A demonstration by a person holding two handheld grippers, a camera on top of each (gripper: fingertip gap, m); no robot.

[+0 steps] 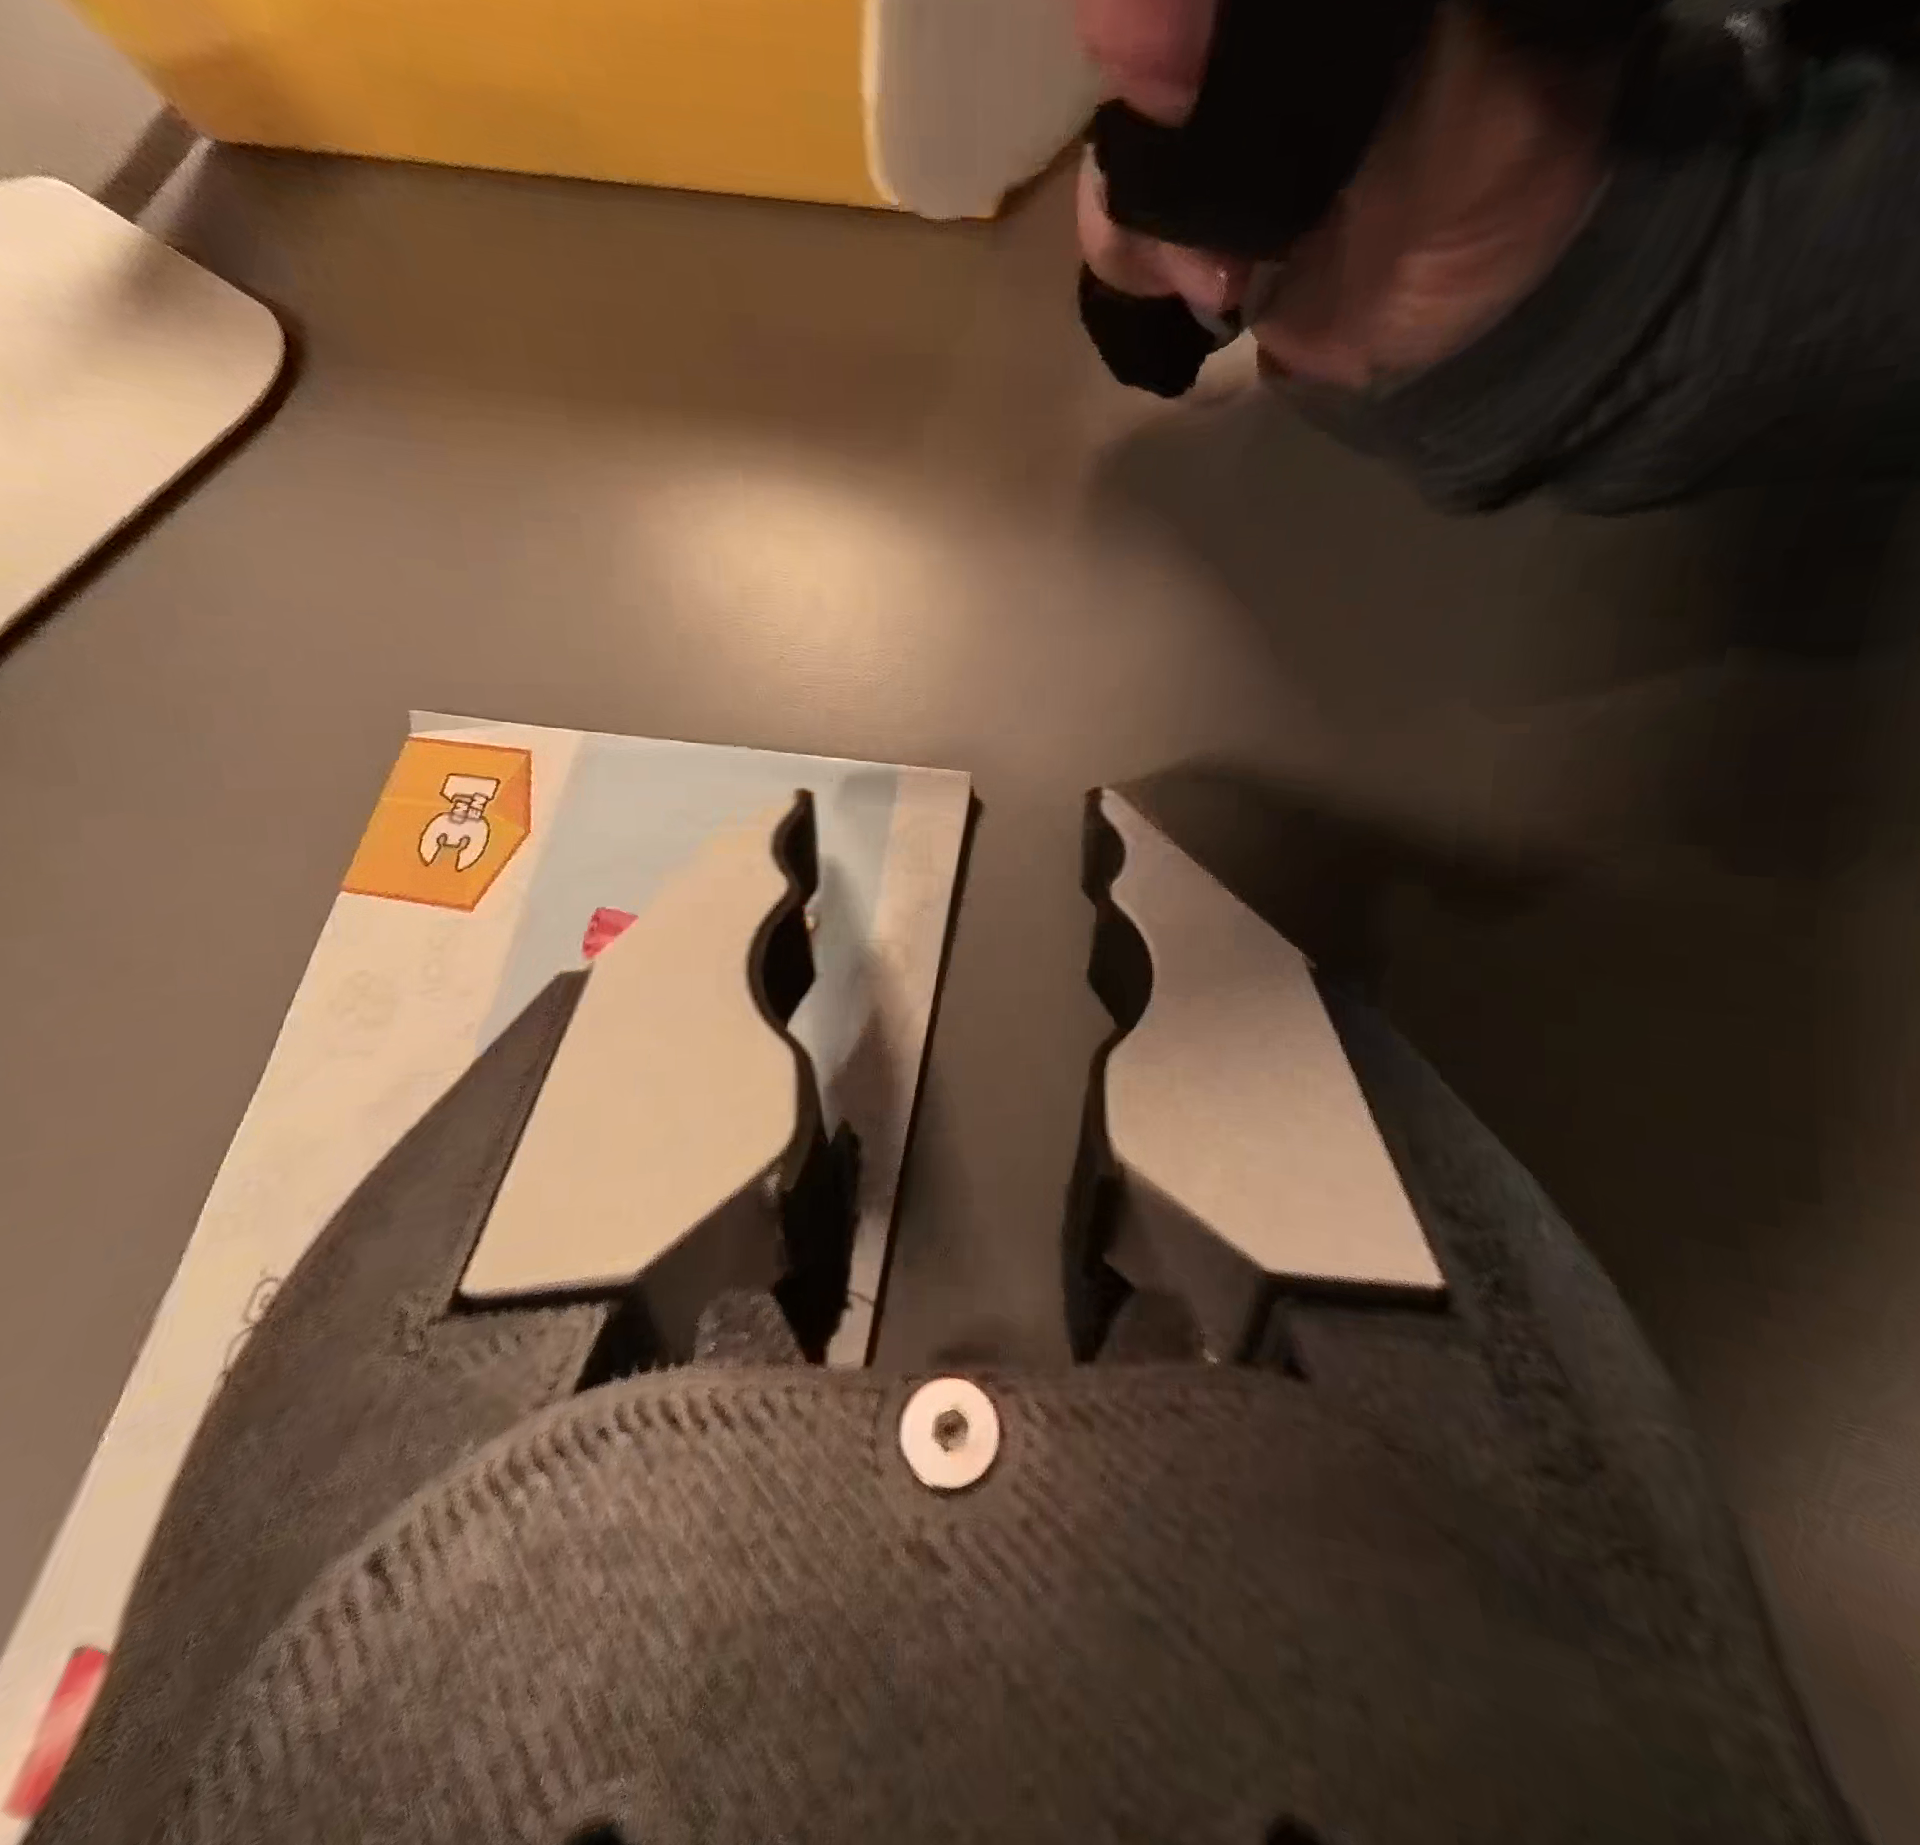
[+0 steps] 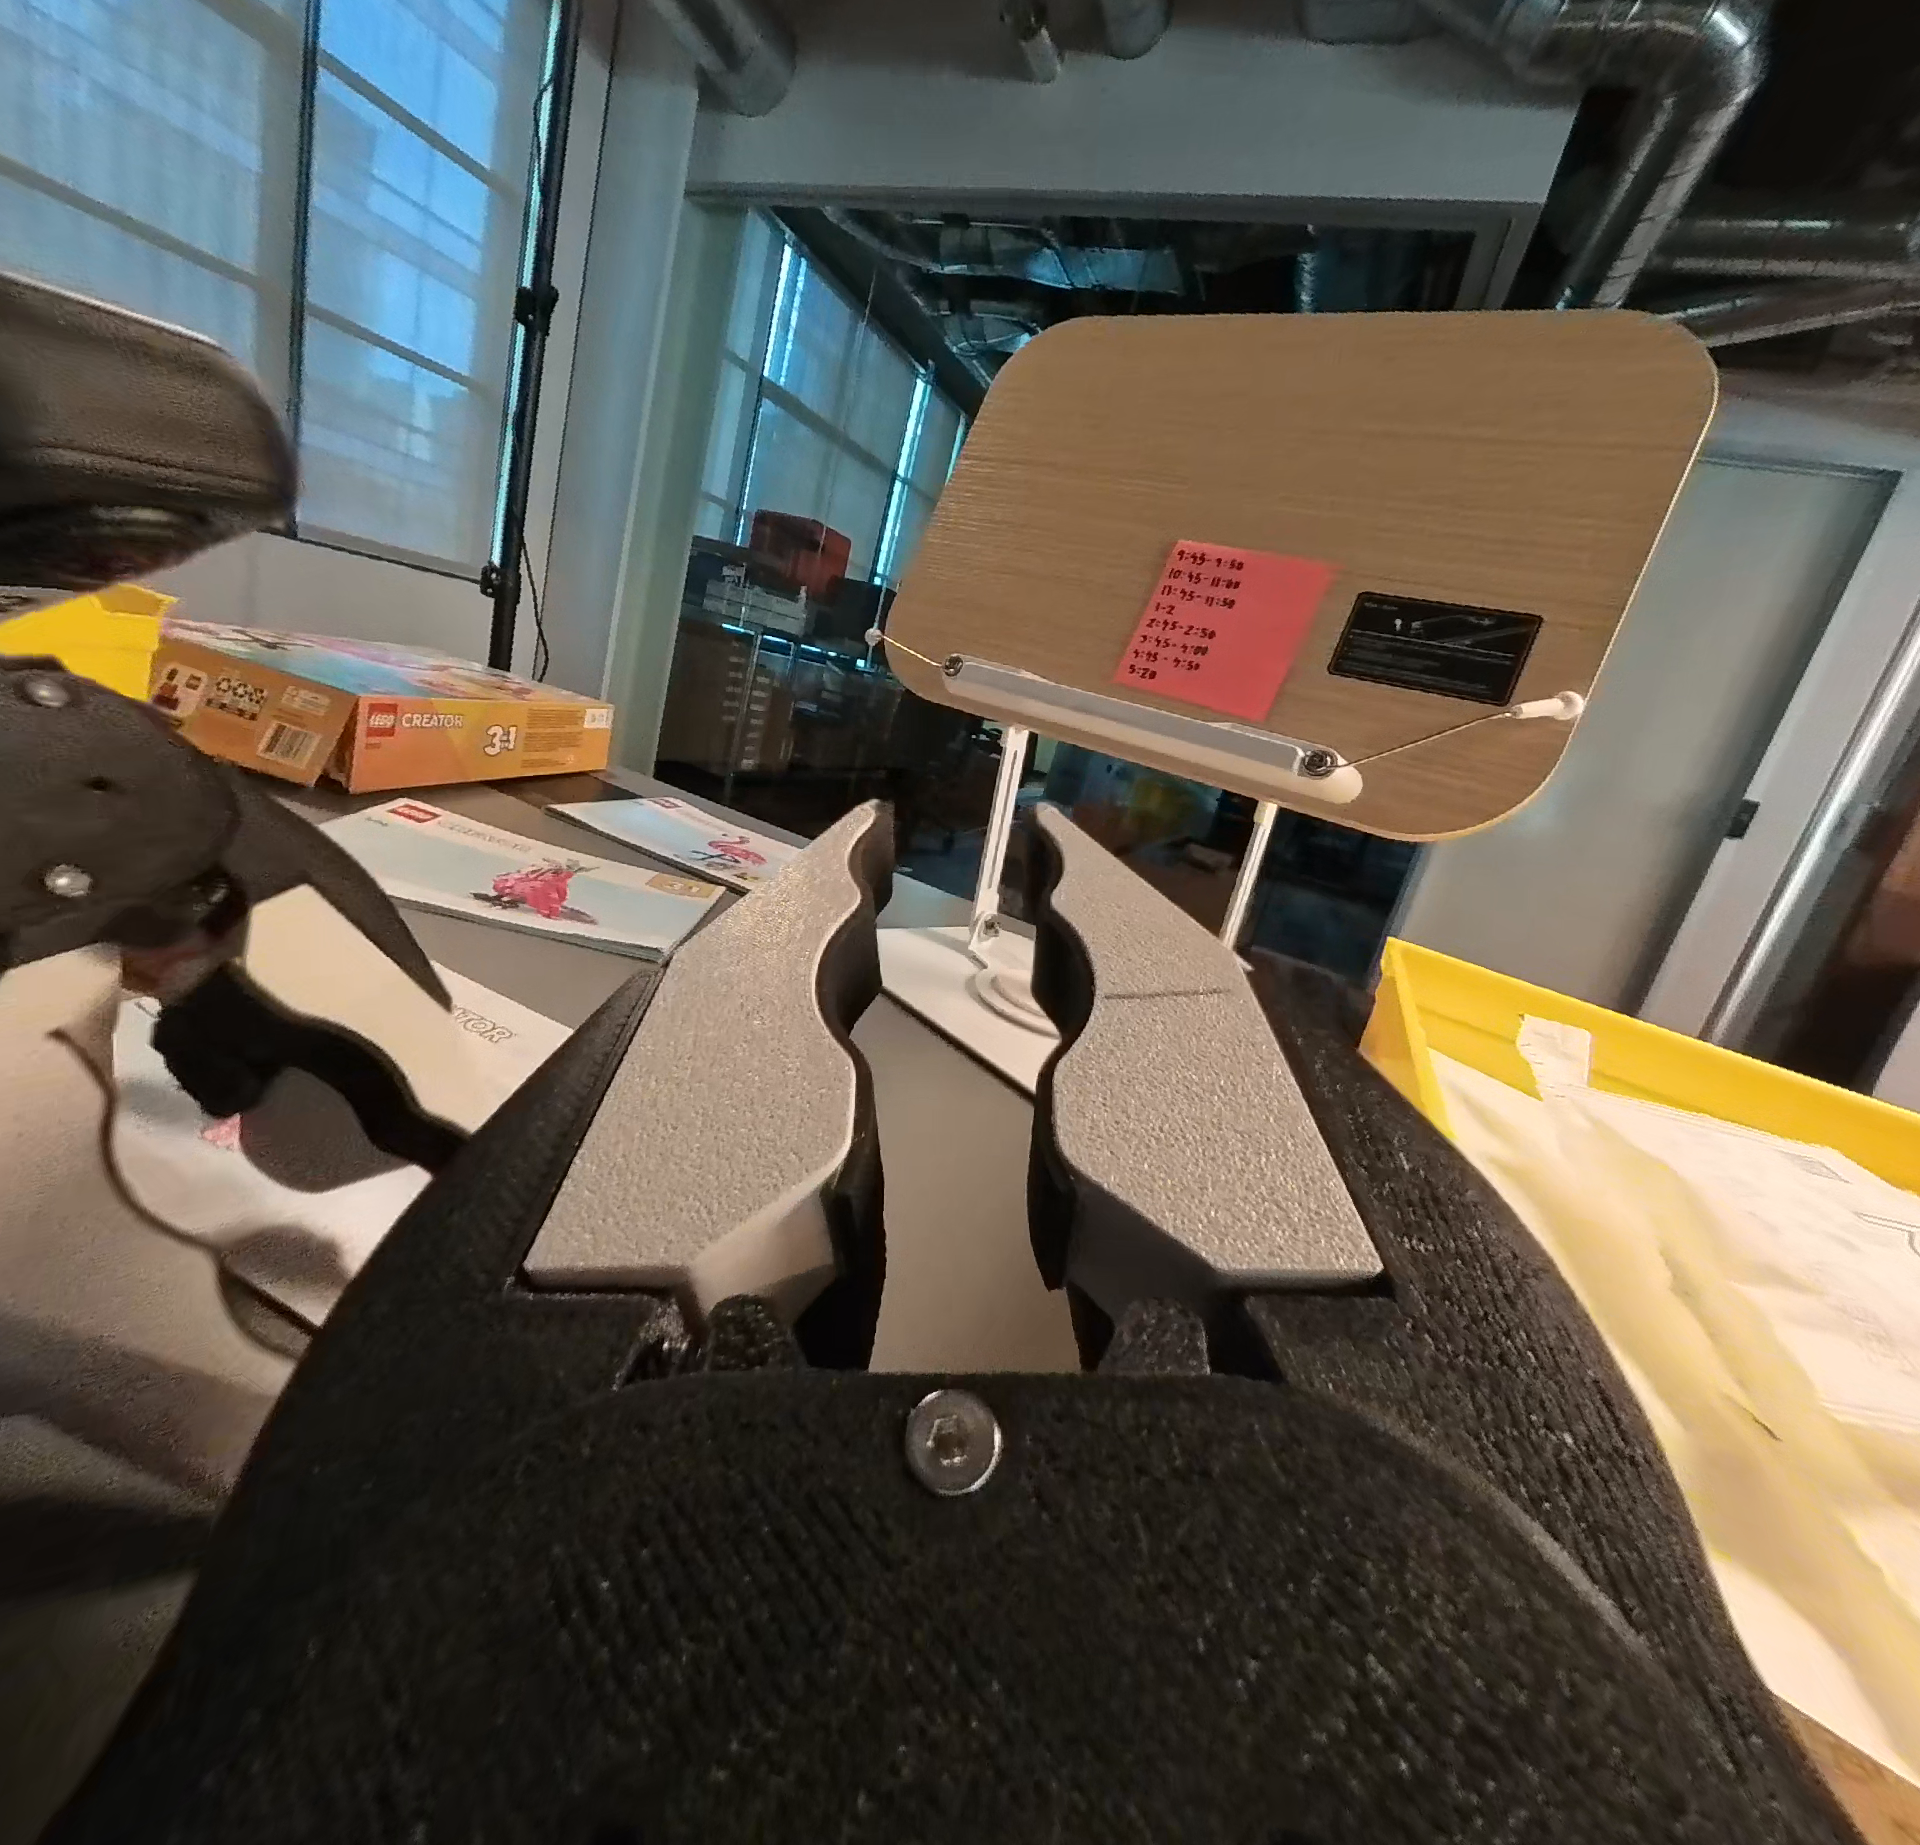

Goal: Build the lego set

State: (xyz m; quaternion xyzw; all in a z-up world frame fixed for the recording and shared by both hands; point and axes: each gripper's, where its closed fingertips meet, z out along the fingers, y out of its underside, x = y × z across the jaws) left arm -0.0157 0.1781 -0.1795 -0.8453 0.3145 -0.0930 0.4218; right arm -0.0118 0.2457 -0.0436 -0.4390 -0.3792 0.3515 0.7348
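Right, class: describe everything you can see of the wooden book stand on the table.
The book stand has a light wood-grain board with rounded corners, tilted back on thin white struts above a white base that rests on the table. A pale ledge bar crosses its lower edge, with thin wire page holders at each end. A pink note and a black label are stuck on its face. No book sits on it, and neither gripper touches it.

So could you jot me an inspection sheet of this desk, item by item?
Surface: dark grey table.
Job's things: instruction booklet flat under the left gripper; two more booklets and an orange toy box farther off.
Clutter: yellow bin holding papers; wooden book stand with a pink note.
Grippers: left gripper jaws open, holding nothing; right gripper jaws apart, nothing between.
Cables: one down a black light stand.
Surroundings: windows, ceiling ducts.
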